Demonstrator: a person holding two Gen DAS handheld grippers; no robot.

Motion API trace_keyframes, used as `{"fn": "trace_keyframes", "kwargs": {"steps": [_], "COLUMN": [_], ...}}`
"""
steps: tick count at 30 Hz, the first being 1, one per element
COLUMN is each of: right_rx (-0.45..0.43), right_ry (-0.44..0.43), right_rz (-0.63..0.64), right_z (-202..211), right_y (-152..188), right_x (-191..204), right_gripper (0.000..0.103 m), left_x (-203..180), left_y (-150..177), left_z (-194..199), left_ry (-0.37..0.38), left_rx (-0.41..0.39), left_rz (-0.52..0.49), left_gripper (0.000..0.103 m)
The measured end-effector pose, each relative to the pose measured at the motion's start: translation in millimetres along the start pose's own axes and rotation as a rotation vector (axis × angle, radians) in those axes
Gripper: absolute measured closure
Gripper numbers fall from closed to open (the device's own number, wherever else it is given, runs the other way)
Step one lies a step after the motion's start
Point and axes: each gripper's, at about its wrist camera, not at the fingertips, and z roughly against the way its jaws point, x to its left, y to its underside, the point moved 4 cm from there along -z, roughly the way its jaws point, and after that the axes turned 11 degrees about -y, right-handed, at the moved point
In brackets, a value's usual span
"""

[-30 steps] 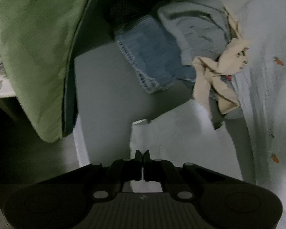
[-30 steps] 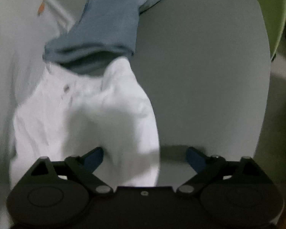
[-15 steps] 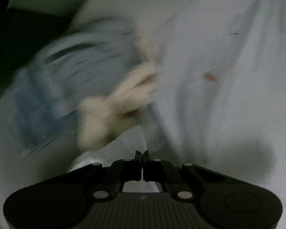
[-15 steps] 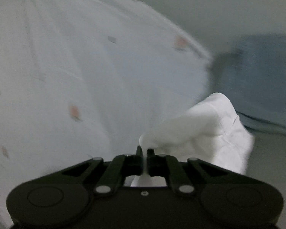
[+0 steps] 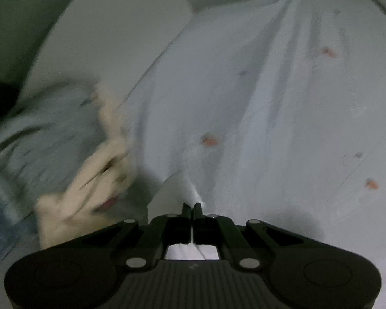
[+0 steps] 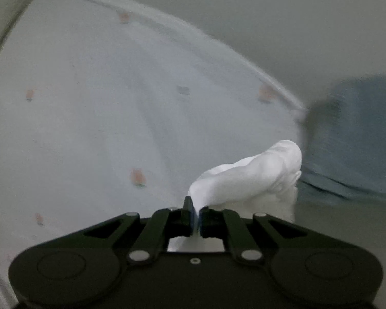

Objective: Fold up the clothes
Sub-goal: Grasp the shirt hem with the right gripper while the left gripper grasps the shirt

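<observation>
Cloth is pinched in both tools: your left tool (image 5: 191, 207) has its jaws closed tight on a fold of the white garment (image 5: 185, 188), and your right tool (image 6: 196, 207) is likewise clamped on a bunched white corner (image 6: 254, 177) of what is judged to be the same piece. The garment hangs lifted between the two grips, in front of a pale sheet printed with small orange motifs (image 5: 270, 103). To the left in the left view lie a cream cloth (image 5: 90, 180) and a grey-blue garment (image 5: 46, 134), both blurred; a blue garment (image 6: 360, 134) sits at the right of the right view, on a grey worktop (image 6: 347, 219).

Assessment of handling: the white fabric is light, thin and limp. It will sag and crease freely and carries no shape of its own. Little force is needed, but a shallow pinch may slip. You should hold at hems or corners, well apart, and keep the edge taut before laying it flat
</observation>
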Motion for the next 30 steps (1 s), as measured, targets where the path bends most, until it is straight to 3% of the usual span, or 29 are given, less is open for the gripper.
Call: {"fn": "trace_keyframes", "kwargs": {"steps": [4, 6, 8, 11, 14, 17, 20, 24, 25, 27, 30], "right_rx": [0.059, 0.096, 0.111, 0.062, 0.083, 0.161, 0.204, 0.087, 0.081, 0.122, 0.253], "right_ry": [0.285, 0.443, 0.533, 0.528, 0.525, 0.59, 0.66, 0.514, 0.514, 0.572, 0.743], "right_rz": [-0.122, -0.17, -0.22, -0.311, -0.222, -0.068, -0.024, -0.129, -0.137, -0.096, -0.048], "right_z": [51.7, 77.3, 97.5, 114.5, 101.6, 86.3, 79.6, 119.9, 126.5, 126.6, 119.9], "right_y": [43.8, 69.2, 90.1, 97.4, 91.8, 90.3, 95.6, 79.7, 78.2, 77.6, 92.5], "right_x": [-92.6, -135.5, -162.6, -177.3, -164.3, -154.9, -164.6, -149.6, -147.8, -154.7, -176.9], "right_gripper": [0.098, 0.098, 0.098, 0.098, 0.098, 0.097, 0.097, 0.098, 0.098, 0.097, 0.083], "left_x": [86.9, 132.1, 171.8, 204.6, 221.5, 232.2, 244.0, 248.5, 253.0, 265.1, 276.5], "left_y": [59.8, 91.9, 114.8, 125.3, 125.3, 130.9, 138.7, 134.6, 136.7, 145.2, 160.9], "left_z": [-10.2, -9.5, -5.1, 14.3, 30.7, 32.7, 30.2, 49.1, 50.1, 46.8, 39.0], "left_ry": [-0.203, -0.36, -0.474, -0.509, -0.521, -0.547, -0.585, -0.582, -0.602, -0.66, -0.713], "left_rx": [0.149, 0.202, 0.267, 0.297, 0.308, 0.302, 0.308, 0.321, 0.329, 0.348, 0.372], "left_rz": [0.065, 0.056, 0.086, 0.135, 0.135, 0.115, 0.15, 0.149, 0.142, 0.127, 0.133], "left_gripper": [0.103, 0.103, 0.103, 0.103, 0.103, 0.102, 0.102, 0.102, 0.102, 0.102, 0.098]}}
